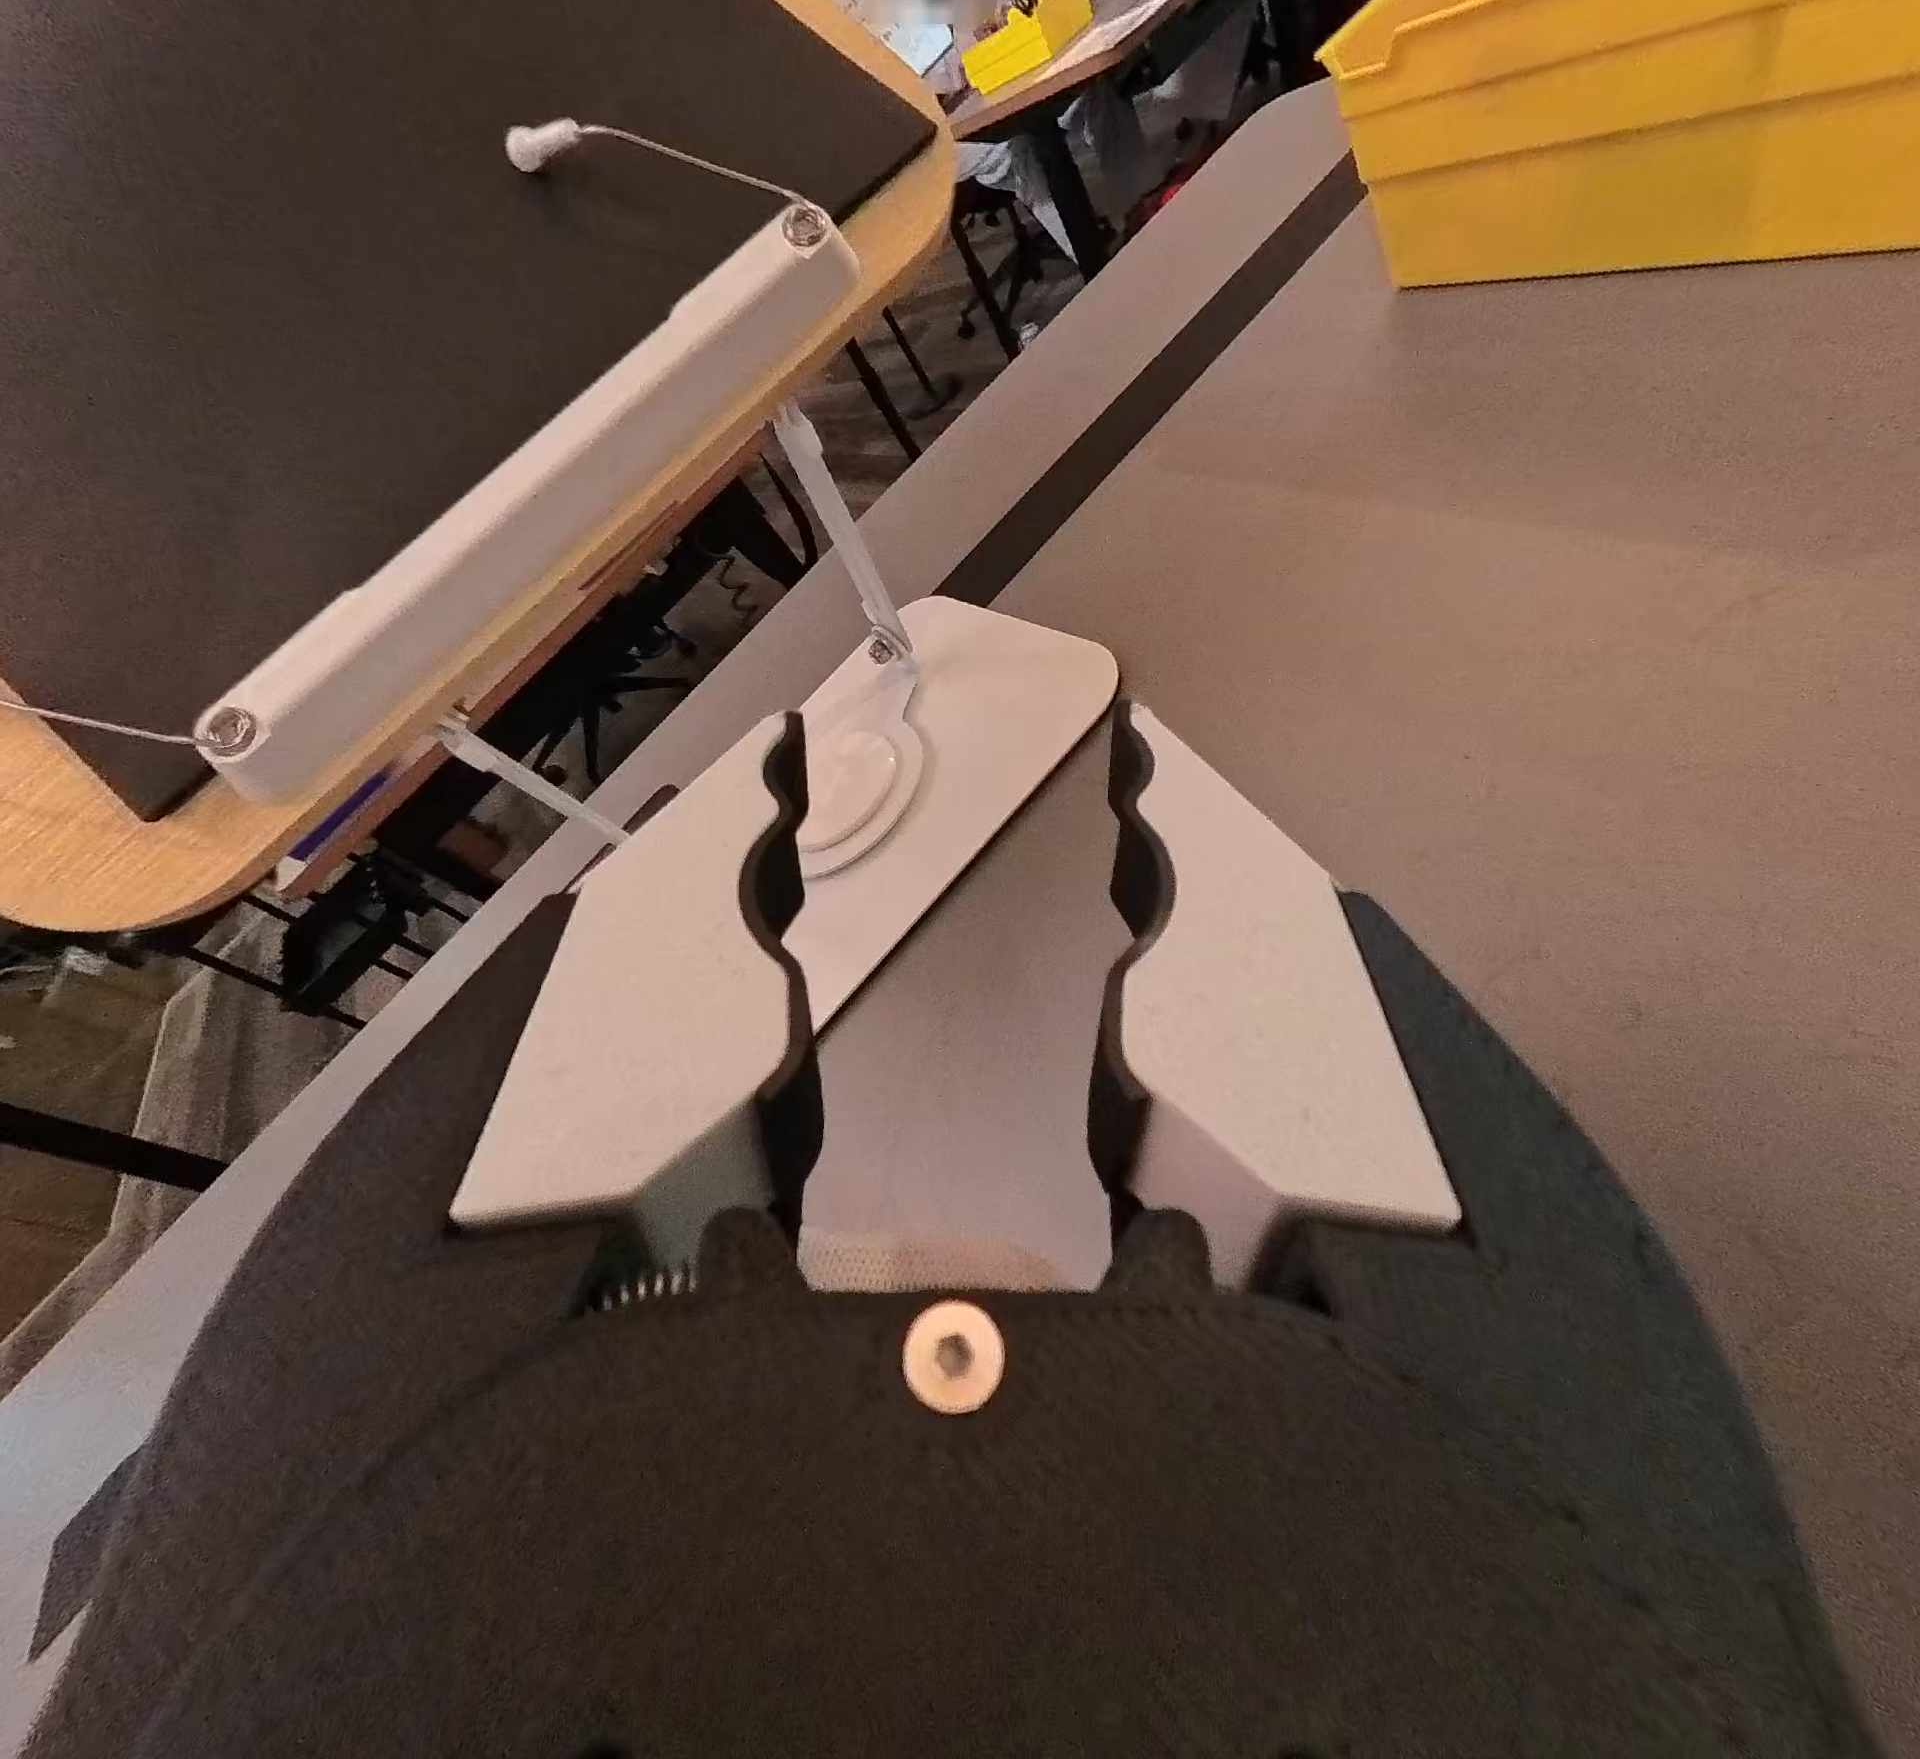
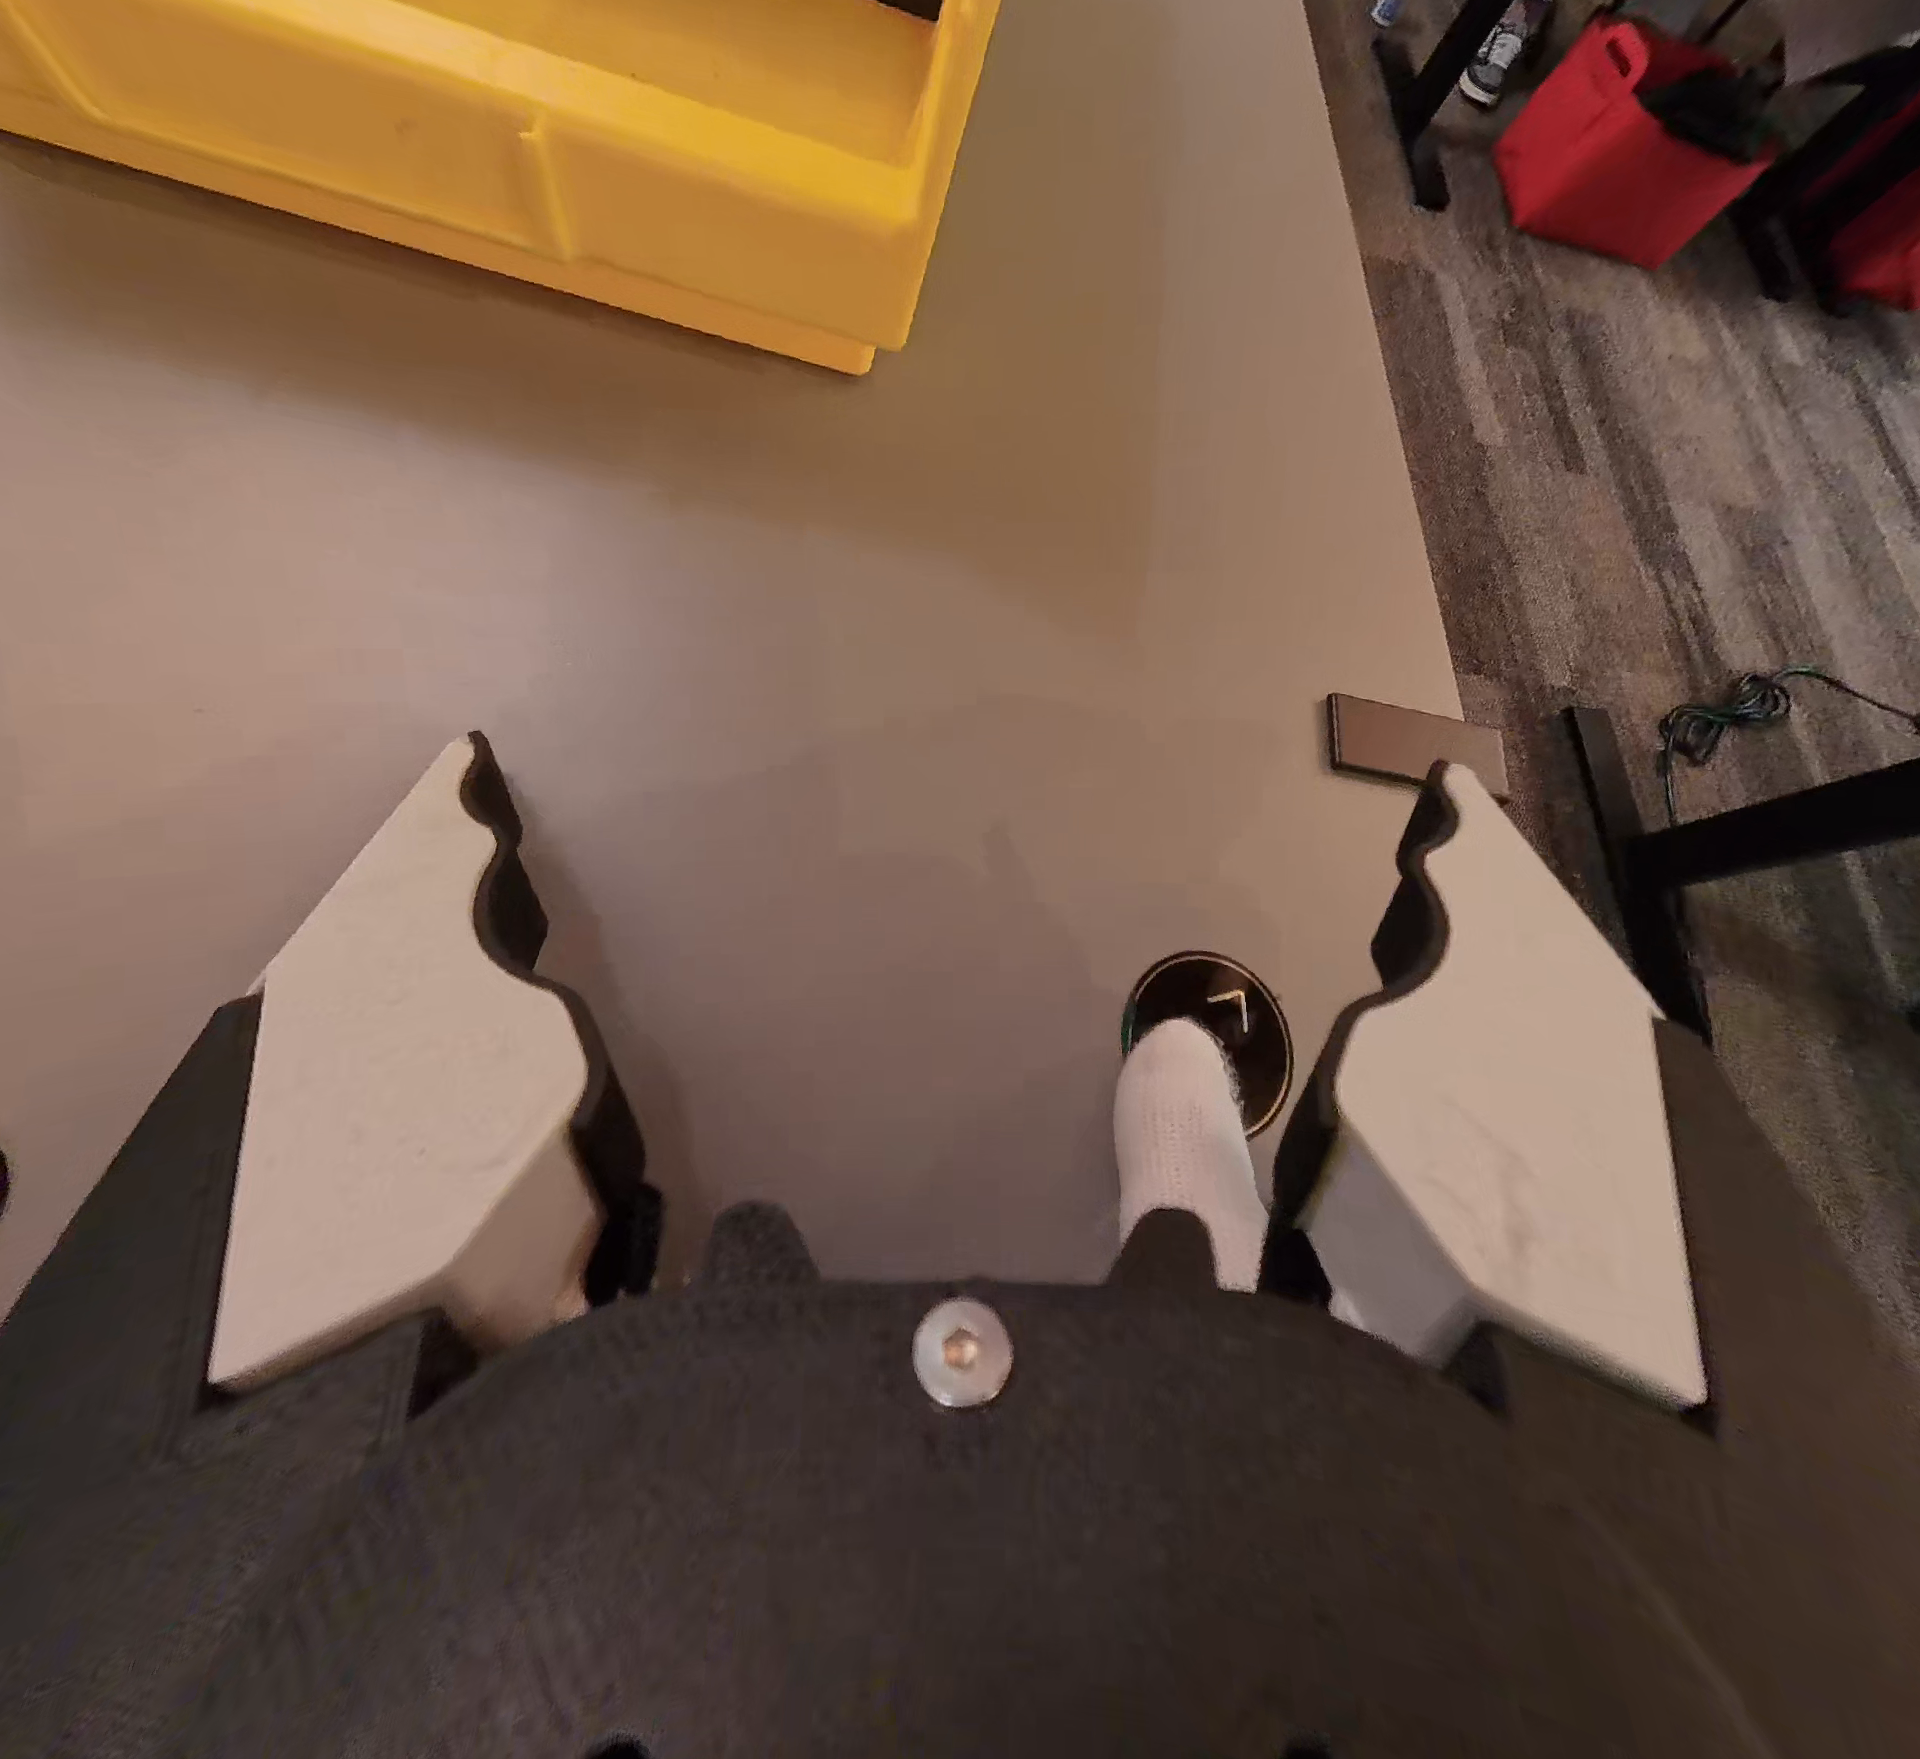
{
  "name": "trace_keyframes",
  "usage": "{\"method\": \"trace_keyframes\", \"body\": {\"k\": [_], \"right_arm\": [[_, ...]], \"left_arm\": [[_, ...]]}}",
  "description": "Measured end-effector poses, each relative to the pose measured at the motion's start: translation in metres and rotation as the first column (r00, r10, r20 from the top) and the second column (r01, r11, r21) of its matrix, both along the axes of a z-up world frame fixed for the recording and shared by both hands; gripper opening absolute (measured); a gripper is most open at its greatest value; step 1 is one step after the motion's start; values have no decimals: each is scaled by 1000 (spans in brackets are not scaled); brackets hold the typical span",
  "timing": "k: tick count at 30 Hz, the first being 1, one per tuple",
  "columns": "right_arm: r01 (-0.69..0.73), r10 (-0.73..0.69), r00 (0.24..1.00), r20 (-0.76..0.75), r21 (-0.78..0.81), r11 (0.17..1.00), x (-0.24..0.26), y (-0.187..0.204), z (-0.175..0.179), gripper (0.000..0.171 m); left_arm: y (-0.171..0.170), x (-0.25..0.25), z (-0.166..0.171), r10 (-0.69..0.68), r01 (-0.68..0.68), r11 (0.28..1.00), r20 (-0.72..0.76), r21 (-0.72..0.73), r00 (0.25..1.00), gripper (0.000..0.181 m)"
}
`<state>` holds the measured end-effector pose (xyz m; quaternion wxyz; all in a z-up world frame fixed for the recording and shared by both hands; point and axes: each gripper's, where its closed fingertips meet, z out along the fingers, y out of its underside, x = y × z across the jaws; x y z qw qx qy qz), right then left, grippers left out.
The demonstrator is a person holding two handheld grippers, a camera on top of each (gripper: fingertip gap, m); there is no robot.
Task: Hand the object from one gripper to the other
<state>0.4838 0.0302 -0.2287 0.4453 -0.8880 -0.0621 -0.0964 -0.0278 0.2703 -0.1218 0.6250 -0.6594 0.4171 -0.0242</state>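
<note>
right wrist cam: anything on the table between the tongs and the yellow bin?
Nothing. In the right wrist view, the grey table is bare from the open right tongs to the yellow bin. A black disc lies lower, inside the right finger.

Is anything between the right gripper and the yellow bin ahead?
Nothing visible: the right gripper, open and empty, has only bare table between it and the bin. The object to hand over is not in view.

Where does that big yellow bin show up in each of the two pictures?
Left wrist view: the yellow bin sits at the upper right, on the grey table.
Right wrist view: the yellow bin fills the upper left, on the same table.
Shared landmark: the grey table.
</note>
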Motion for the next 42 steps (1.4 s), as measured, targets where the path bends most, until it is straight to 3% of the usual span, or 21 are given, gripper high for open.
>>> {"method": "trace_keyframes", "body": {"k": [7, 10, 13, 18, 42], "right_arm": [[5, -5, 1000, -2, -4, 1000, 0, 0, 3, 158], [-67, 67, 998, -4, 71, 995, -15, 8, 11, 160], [-76, 76, 997, -19, 38, 996, -13, 16, 9, 160], [-19, 18, 999, -47, -31, 999, 1, 18, 3, 160], [14, -19, 997, -79, -67, 998, 5, 16, -15, 156]], "left_arm": [[2, -1, -2, 2, -2, 1000, -8, -7, 1000, 57], [2, 0, -2, -1, 1, 1000, -16, -4, 1000, 57], [2, 3, -4, -4, 4, 1000, -30, -5, 1000, 57], [0, 6, -10, -4, 5, 1000, -80, 13, 997, 57], [5, -4, -27, 17, -17, 1000, 7, -18, 1000, 58]]}}
